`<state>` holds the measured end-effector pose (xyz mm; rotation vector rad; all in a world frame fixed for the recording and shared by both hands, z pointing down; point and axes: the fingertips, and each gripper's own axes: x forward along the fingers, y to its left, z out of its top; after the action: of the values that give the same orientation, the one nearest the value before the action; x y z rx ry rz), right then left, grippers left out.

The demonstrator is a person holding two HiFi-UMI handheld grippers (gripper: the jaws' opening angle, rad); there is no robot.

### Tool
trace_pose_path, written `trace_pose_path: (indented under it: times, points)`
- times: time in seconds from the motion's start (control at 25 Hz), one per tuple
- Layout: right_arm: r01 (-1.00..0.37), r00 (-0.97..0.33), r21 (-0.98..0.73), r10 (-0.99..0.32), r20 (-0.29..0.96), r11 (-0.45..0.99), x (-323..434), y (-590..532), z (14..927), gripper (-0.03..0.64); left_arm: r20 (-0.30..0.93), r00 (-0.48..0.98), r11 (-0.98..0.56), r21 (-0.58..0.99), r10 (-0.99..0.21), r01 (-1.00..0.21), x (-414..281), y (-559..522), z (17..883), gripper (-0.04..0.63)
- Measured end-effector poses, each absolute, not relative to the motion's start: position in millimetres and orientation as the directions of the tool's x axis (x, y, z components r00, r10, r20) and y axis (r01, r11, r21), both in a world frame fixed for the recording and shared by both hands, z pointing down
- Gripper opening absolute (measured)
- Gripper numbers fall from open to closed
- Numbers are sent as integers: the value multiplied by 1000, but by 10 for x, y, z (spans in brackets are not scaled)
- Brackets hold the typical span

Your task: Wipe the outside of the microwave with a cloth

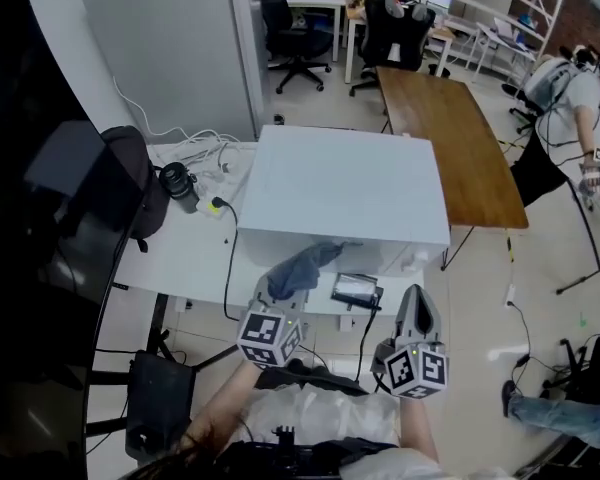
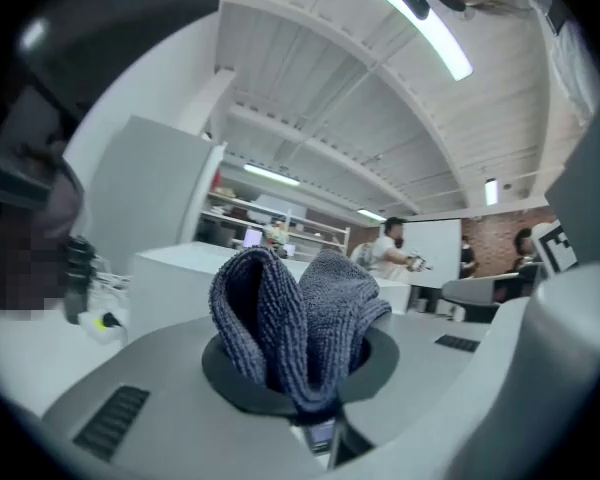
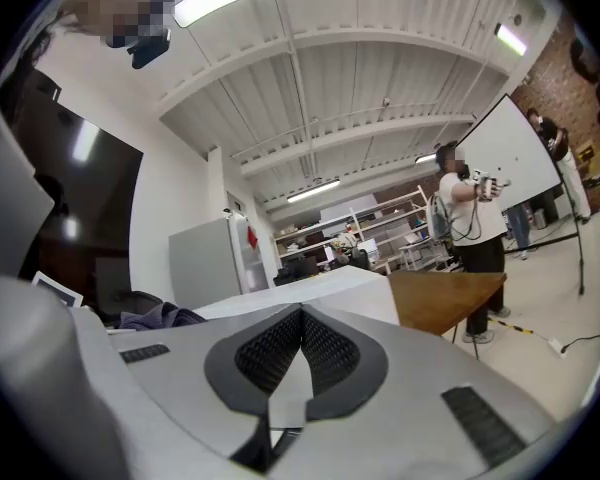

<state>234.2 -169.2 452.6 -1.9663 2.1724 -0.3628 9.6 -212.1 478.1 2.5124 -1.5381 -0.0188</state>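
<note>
Cloth base out of sight within left claw.

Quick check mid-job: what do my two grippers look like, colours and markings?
They match. The left gripper and right gripper have pale grey shells that taper towards the tips. Each carries a marker cube with black-and-white square patterns. The pads are black and finely ribbed, set in a dark grey surround.

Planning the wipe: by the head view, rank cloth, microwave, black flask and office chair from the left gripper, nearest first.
1. cloth, clamped in left gripper
2. microwave, just ahead
3. black flask, farther left
4. office chair, far back
</note>
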Motion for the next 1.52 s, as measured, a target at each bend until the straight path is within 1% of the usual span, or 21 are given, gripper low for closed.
trace_pose_path:
  times: [0.08,0.16,0.28,0.36,0.44,0.6,0.68,0.76,0.92,1.12,1.28,1.52]
  points:
    - [-956,-56,-289,-998,30,45,2547,-1633,4538,17,88,611,-593,166,-786,-788,699,-2066,4835,44]
    - [-960,-20,-281,-999,26,11,2692,-1561,4530,17,87,733,-718,154,-674,-679,1269,-1991,4868,44]
    - [-961,18,-274,-1000,18,-22,2805,-1455,4525,17,96,823,-808,154,-560,-568,1935,-1993,4991,44]
    - [-963,29,-267,-999,16,-32,2815,-1393,4530,17,121,834,-818,161,-539,-552,2224,-2083,5125,44]
    - [-966,35,-258,-999,8,-36,2803,-1342,4528,17,154,824,-808,162,-546,-566,2410,-2203,5257,45]
    - [-966,25,-257,-1000,3,-25,2747,-1282,4491,17,199,788,-778,141,-583,-612,2521,-2333,5374,46]
    - [-967,12,-254,-1000,0,-12,2708,-1276,4471,17,209,776,-765,149,-595,-626,2428,-2326,5426,46]
    - [-968,1,-251,-1000,-2,-1,2670,-1287,4467,17,213,746,-726,176,-631,-665,2206,-2362,5491,46]
    - [-966,-42,-255,-999,6,40,2525,-1331,4486,17,218,629,-591,218,-746,-777,1418,-2545,5661,46]
    - [-958,-112,-266,-994,15,104,2293,-1428,4524,17,219,532,-513,138,-818,-847,523,-2560,5662,46]
    - [-951,-159,-269,-987,6,151,2128,-1509,4506,17,221,425,-403,138,-878,-905,-145,-2564,5687,46]
    - [-947,-194,-264,-981,9,185,2009,-1542,4510,17,266,243,-214,136,-933,-967,-1007,-2540,5889,46]
